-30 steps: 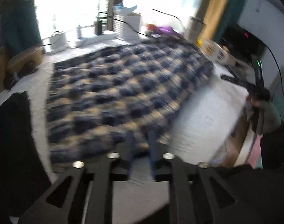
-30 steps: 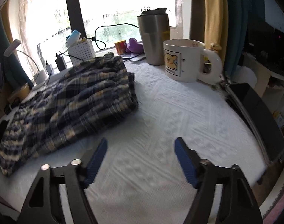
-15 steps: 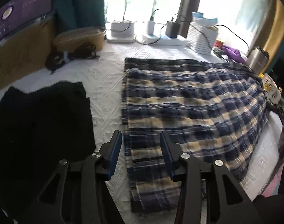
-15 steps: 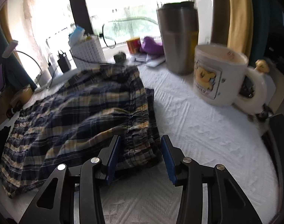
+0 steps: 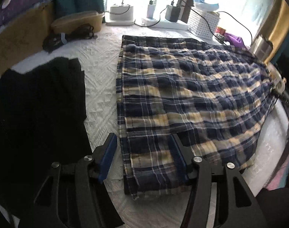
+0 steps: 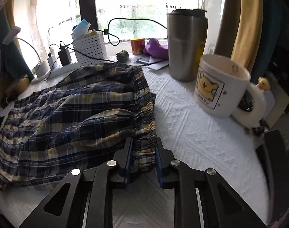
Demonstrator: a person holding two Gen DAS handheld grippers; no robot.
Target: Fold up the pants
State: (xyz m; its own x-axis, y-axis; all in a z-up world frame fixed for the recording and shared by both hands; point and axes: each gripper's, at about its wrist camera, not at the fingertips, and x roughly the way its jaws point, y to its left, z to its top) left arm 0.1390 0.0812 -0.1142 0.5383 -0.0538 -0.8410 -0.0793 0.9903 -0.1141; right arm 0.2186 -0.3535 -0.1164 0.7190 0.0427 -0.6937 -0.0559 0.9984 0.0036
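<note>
Now the pants [image 6: 83,114] are being gripped for folding: waistband [image 6: 144,133] nipped by the closing right tool [image 6: 143,159], hem [image 5: 144,161] straddled at six o'clock by the spreading left tool [image 5: 142,157], which next should be clamped.

The plaid pants [image 5: 191,98] lie spread flat on the white surface [image 5: 100,72], filling the centre and right of the frame. The left gripper [image 5: 143,148] is at the lower centre; its jaws have just been opening and stand apart over the pants' near hem corner. A black garment [image 5: 36,110] lies at left.
</note>
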